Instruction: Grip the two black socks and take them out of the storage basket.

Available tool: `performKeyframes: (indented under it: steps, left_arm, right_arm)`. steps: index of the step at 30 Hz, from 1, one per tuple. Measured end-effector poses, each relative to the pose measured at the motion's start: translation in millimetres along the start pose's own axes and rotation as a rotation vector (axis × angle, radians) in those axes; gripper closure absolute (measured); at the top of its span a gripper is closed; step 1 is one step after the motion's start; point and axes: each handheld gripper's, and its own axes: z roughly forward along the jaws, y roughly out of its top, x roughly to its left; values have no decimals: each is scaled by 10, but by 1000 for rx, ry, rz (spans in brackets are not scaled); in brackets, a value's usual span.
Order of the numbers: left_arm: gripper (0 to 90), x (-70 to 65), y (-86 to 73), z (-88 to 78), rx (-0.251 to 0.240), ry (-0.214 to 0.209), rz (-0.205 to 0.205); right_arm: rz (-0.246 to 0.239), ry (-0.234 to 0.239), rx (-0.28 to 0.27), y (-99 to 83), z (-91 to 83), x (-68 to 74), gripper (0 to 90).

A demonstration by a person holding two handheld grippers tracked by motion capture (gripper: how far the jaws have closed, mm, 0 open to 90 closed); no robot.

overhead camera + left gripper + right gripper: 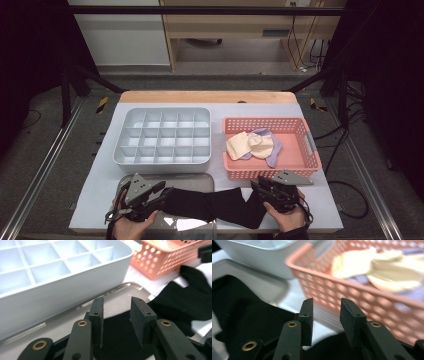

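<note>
A long black sock (215, 205) lies stretched along the table's front edge, its left part on a flat grey tray (200, 179). My left gripper (162, 192) hovers at the sock's left end. In the left gripper view its jaws (116, 307) stand apart above the black fabric (185, 300), with neither pad pressing on it. My right gripper (257, 186) is at the sock's right end, just in front of the pink basket (265, 172). In the right gripper view its jaws (327, 307) are parted with nothing between them, and the sock (242, 312) lies below and to the left.
A grey box of several compartments (165, 162) stands behind the tray. The pink basket holds cream socks (250, 145) and a purple one (274, 150). A wooden strip (205, 96) edges the table's far side.
</note>
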Motion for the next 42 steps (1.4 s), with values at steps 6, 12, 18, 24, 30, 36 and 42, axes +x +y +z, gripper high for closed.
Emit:
performKeyframes:
  steps: [6, 12, 18, 24, 30, 36, 42]
  left_arm:
    - [625, -229, 139, 172, 9, -43, 37]
    - [613, -434, 179, 419, 60, -55, 62]
    - [598, -549, 123, 646, 130, -51, 77]
    - [598, -577, 33, 782, 200, -43, 77]
    - [635, -562, -78, 817, 247, -36, 53]
    - [740, -566, -129, 814, 243, -50, 34]
    - [878, -593, -126, 802, 225, -73, 39]
  right_arm:
    - [15, -61, 43, -179, -58, -234, 681]
    - [12, -93, 72, -243, -52, -347, 671]
    - [15, -110, 100, -280, -41, -412, 664]
    - [25, -119, 134, -322, 3, -427, 660]
    - [14, -126, 177, -357, 35, -418, 695]
    - [26, -116, 200, -352, 38, -402, 805]
    - [37, -119, 204, -322, -13, -392, 865]
